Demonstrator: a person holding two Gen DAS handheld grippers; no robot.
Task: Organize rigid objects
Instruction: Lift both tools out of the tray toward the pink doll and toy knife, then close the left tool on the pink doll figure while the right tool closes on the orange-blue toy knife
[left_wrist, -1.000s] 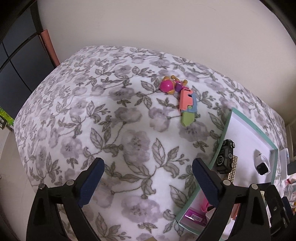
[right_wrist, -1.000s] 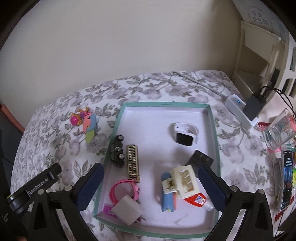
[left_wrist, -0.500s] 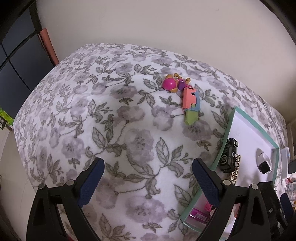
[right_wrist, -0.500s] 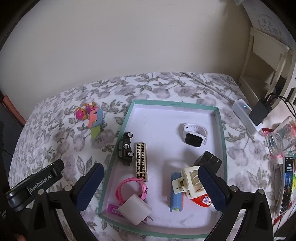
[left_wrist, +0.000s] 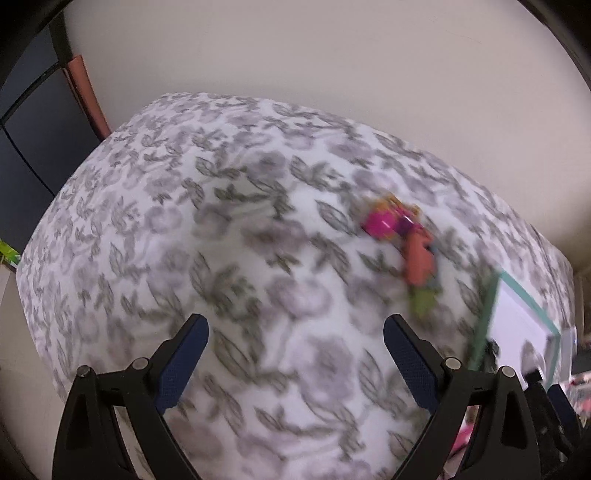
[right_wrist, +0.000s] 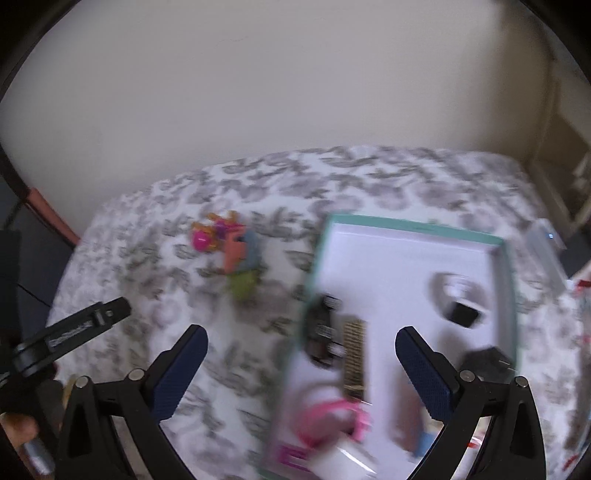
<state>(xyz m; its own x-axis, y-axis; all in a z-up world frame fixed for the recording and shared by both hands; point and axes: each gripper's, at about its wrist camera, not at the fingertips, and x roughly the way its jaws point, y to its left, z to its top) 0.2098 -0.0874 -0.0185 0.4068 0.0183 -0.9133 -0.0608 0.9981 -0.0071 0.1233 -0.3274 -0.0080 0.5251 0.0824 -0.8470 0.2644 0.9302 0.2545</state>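
Left gripper (left_wrist: 295, 354) gaping, empty | right gripper (right_wrist: 301, 358) gaping, empty | you're risking knocking the toys (left_wrist: 402, 236) aside, reaching this fast.

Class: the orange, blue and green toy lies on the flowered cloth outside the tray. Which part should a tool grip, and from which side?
Grip the orange toy across its narrow width at the orange middle, coming from above. It lies flat and long, with the pink toy touching its far end; the blur hides finer detail.

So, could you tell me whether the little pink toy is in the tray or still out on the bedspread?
Out. The pink toy lies on the floral bedspread, left of the teal-rimmed tray, beside the orange and green piece.
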